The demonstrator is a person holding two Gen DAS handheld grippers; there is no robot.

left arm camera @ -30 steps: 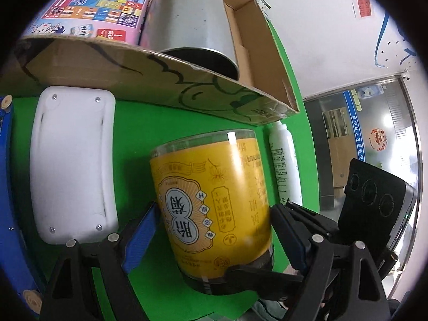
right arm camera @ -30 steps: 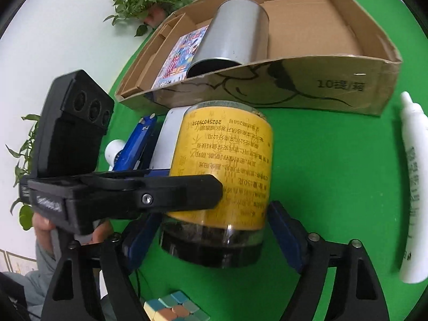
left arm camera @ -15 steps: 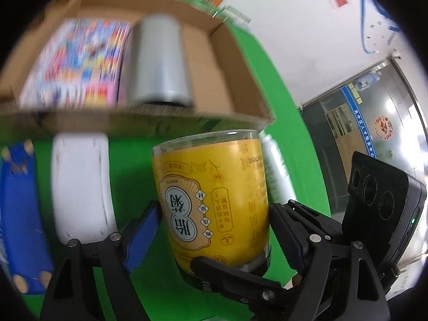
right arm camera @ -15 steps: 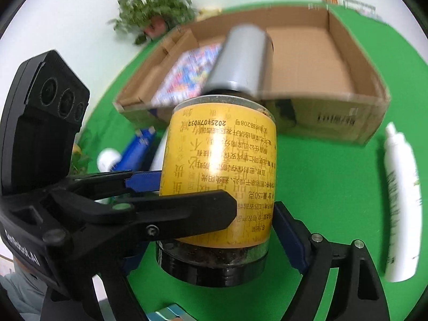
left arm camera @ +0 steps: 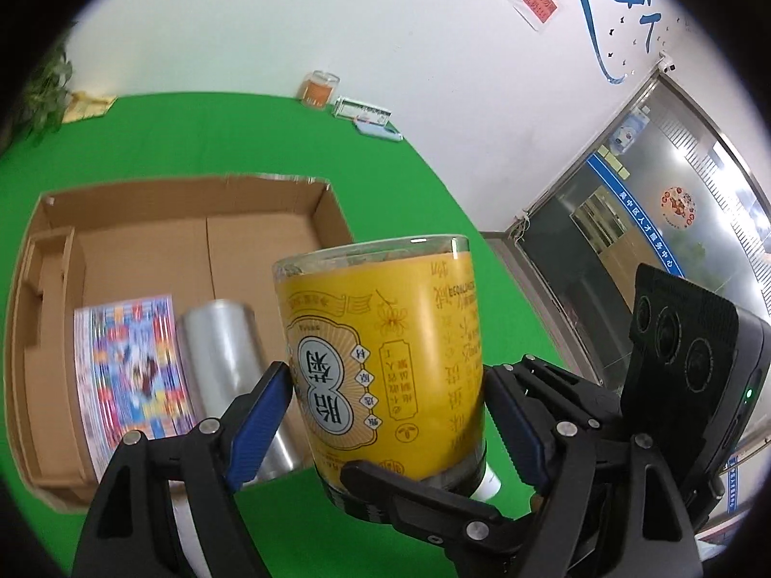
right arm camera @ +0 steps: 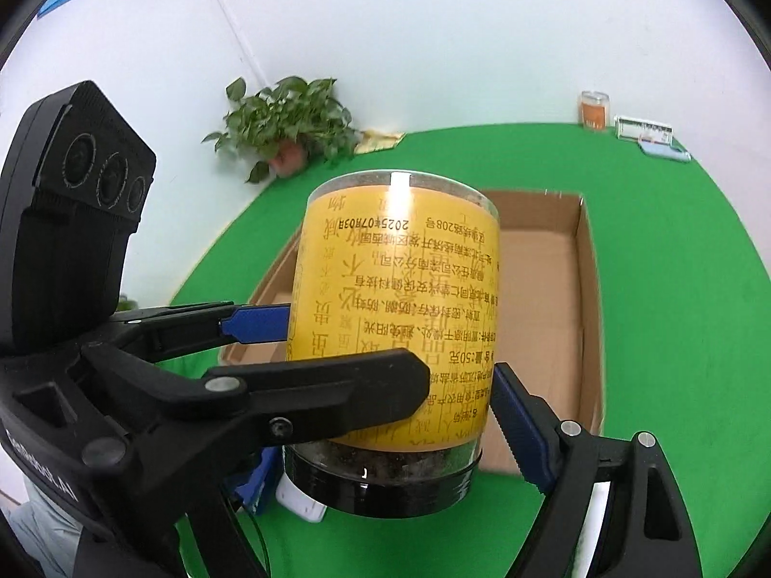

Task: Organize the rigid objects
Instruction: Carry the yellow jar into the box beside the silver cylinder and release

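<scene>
Jar (left arm camera: 380,361) with a yellow printed label and a black lid at its lower end sits upside down between both sets of tongs, raised above the green table (left arm camera: 168,135); the left gripper (left arm camera: 385,414) clamps it, one blue pad (left arm camera: 260,414) pressed to the label on one side and the other pad on the opposite side; the right gripper (right arm camera: 385,414) closes on the same jar (right arm camera: 395,327) from a crossing direction, one blue pad (right arm camera: 518,433) against the label near the lid, though its other finger is hidden behind the left tool, so I cannot tell for certain how firmly it bites. Seen from the left wrist, the cardboard box (left arm camera: 332,212) lies beyond the jar, open-topped; inside it, to the left of the jar, a silver cylinder (left arm camera: 226,361) lies on its side, and a colourful printed book (left arm camera: 130,375) lies flat just beside the cylinder, further from the jar. From the right wrist the box (right arm camera: 585,289) shows behind the jar with bare cardboard floor on the right of the jar; a white object (right arm camera: 301,501) peeks out below the jar's lid on the table; a potted plant (right arm camera: 284,130) stands beyond the jar at the table's far edge, and an orange container (right arm camera: 593,111) stands far behind the box by the wall.
</scene>
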